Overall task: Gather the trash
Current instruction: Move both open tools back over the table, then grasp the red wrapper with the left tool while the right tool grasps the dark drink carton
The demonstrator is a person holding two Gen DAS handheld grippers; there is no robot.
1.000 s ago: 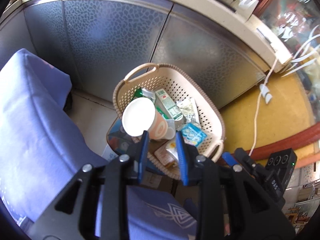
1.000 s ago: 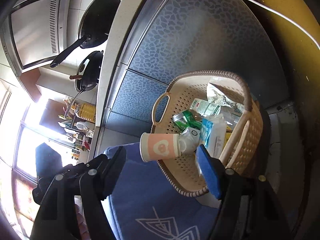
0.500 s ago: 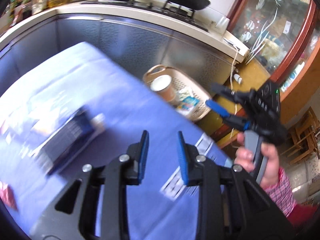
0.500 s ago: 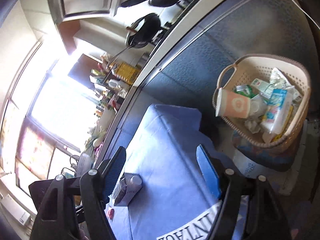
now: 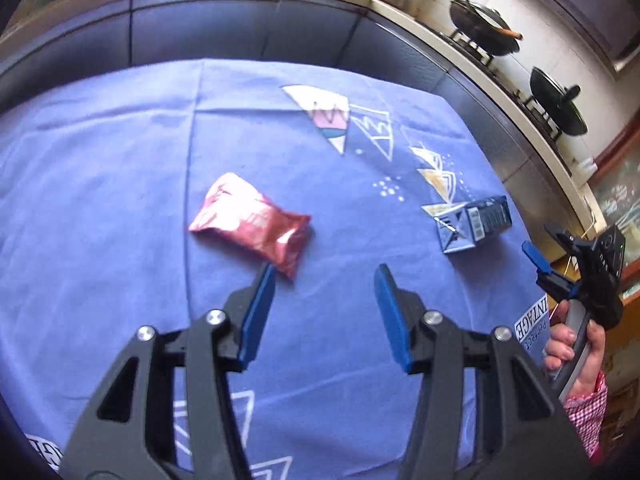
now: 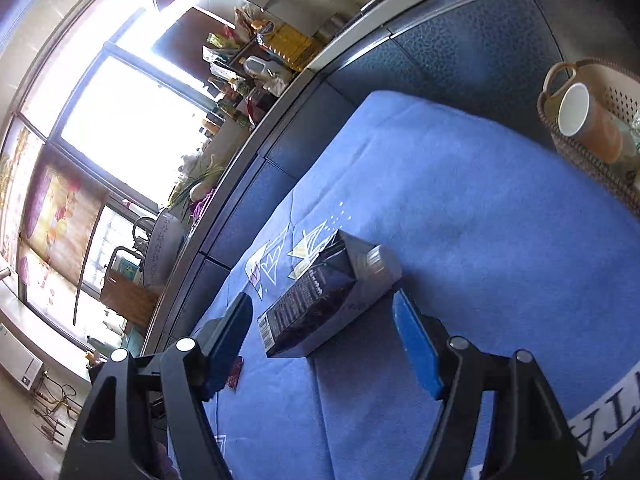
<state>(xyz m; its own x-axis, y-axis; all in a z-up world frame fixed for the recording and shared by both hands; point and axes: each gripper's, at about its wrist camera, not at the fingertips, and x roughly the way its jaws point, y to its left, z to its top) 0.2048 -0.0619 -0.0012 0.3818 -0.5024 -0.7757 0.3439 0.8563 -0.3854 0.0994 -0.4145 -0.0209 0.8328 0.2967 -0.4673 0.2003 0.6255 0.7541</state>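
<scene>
Left gripper (image 5: 324,284), jaws just opening and empty, hangs near the pink wrapper (image 5: 252,226) on the tabletop (image 5: 120,160). Right gripper (image 6: 322,320), wide and empty, brackets the dark carton (image 6: 328,300): straddle its narrow sides. Basket (image 6: 592,160) is cut off; carton print is unreadable.

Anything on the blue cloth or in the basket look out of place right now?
The dark carton lies tipped on its side on the blue cloth. A crumpled pink wrapper lies loose nearby. In the basket, a paper cup rests sideways against the rim.
</scene>
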